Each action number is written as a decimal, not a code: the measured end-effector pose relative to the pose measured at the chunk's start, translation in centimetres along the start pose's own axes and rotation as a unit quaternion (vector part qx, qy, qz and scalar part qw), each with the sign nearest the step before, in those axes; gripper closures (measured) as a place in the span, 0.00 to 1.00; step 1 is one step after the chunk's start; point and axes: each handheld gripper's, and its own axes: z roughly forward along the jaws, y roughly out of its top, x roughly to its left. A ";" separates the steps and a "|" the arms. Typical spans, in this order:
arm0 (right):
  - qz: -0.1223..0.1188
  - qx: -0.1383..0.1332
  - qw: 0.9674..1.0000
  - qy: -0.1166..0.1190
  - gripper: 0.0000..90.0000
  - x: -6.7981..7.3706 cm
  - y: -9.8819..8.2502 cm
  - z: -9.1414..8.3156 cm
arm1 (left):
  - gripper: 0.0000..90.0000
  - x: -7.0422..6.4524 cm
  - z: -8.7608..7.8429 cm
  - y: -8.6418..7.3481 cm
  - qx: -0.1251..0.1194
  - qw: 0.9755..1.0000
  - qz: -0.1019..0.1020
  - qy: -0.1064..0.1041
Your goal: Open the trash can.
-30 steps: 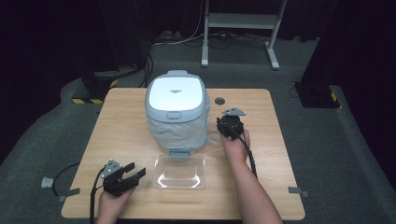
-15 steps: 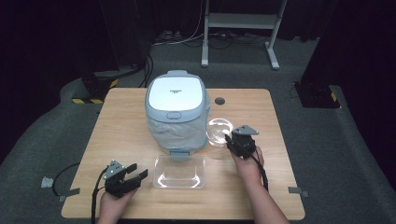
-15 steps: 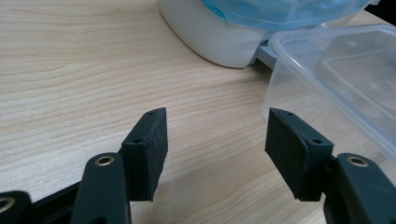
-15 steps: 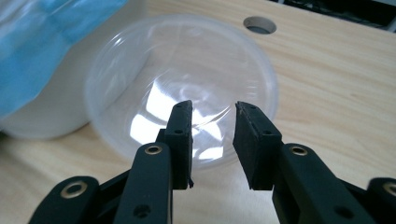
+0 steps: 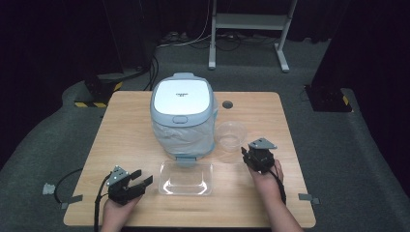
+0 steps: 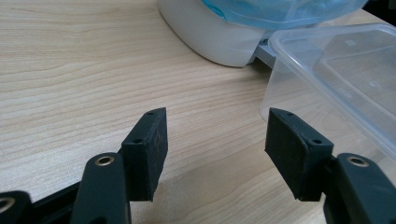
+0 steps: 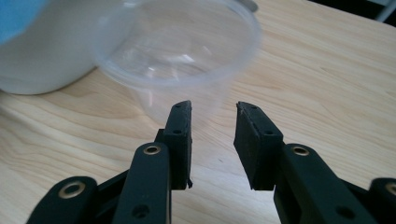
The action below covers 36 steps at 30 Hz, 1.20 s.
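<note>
Right tool (image 7: pixel 212 112) empty, jaws parted, near clear cup (image 5: pixel 230 135)
Light, thin, likely slippery and easily crushed: grip its rim gently.

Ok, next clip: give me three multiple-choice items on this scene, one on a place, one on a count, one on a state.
1. Where is the round clear cup?
A. right of the bin
B. inside the rectangular container
C. left of the bin

2. How many clear plastic vessels stand on the table?
A. one
B. two
C. four

3. The right gripper has its jaws:
A. clamped on the cup
B. open, holding nothing
C. closed on the bin

Answers: 1 A, the high view shows it there; 2 B, cup and container; 3 B, a free gap lies between the jaws.
</note>
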 end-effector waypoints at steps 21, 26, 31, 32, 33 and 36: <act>0.017 -0.043 0.998 0.049 0.61 5.5 4.8 4.6 | 0.43 0.2 0.2 -0.1 0.003 1.000 -0.005 -0.006; -0.024 -0.030 0.999 0.026 0.71 6.1 3.9 4.3 | 0.43 0.2 0.2 -0.2 0.004 1.000 -0.004 -0.008; -0.035 -0.027 0.999 0.017 0.82 4.9 3.0 3.0 | 0.43 0.3 0.1 -0.2 0.003 1.000 -0.009 -0.010; -0.037 -0.027 0.999 0.015 0.82 4.7 2.8 2.7 | 0.43 0.3 0.1 -0.2 0.004 1.000 -0.011 -0.011; -0.039 -0.027 0.999 0.012 0.83 4.4 2.6 2.4 | 0.43 0.4 0.1 -0.2 0.004 1.000 -0.010 -0.011; -0.037 -0.026 0.999 0.004 0.84 3.3 1.8 1.4 | 0.43 0.3 0.1 -0.2 0.004 1.000 -0.012 -0.011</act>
